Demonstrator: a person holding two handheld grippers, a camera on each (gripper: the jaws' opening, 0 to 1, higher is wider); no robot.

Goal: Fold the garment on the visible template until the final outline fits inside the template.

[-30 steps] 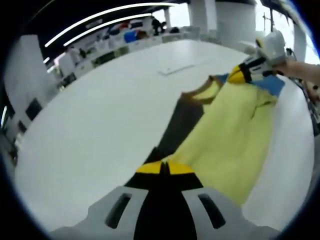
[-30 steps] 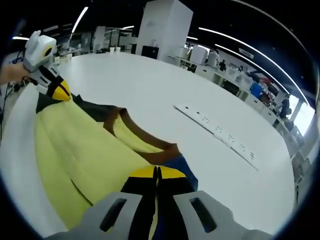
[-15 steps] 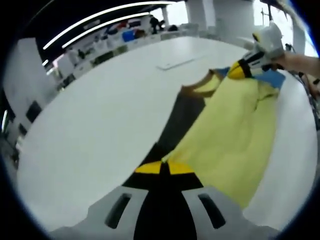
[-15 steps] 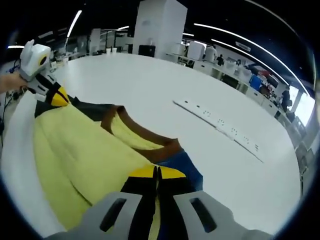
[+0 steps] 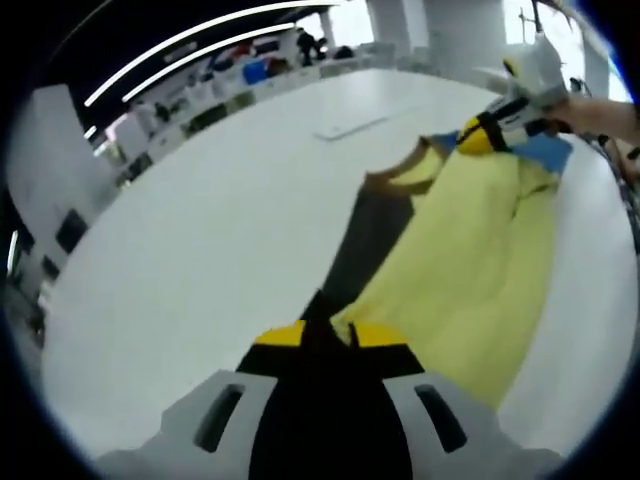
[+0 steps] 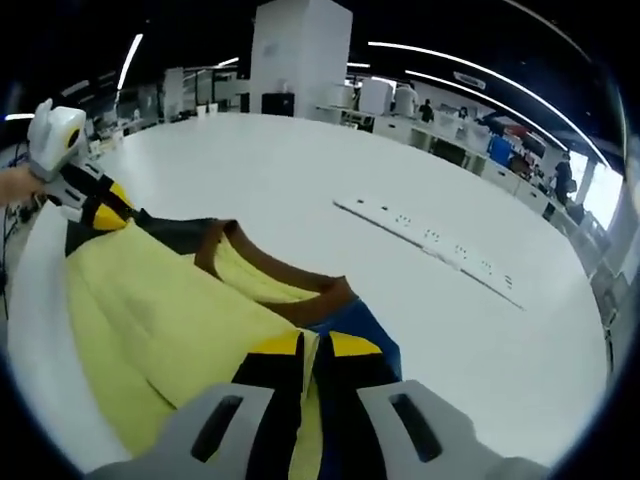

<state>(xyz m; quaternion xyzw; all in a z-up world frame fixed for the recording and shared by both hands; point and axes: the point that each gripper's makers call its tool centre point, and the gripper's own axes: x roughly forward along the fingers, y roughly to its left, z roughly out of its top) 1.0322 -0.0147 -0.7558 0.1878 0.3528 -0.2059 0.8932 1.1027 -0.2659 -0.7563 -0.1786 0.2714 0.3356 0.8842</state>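
Yellow garment (image 5: 470, 260) (brown collar, blue panel) stretched flat.

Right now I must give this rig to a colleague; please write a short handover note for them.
Left claw: shut on the garment at its dark edge.
Right claw: shut on the garment near the brown collar.
The garment, yellow with dark and blue parts, lies stretched between both claws on the white table.
Done: both ends gripped, cloth partly doubled lengthwise.
Left: finish the folds. I cannot make out the template, so check the outline against it.
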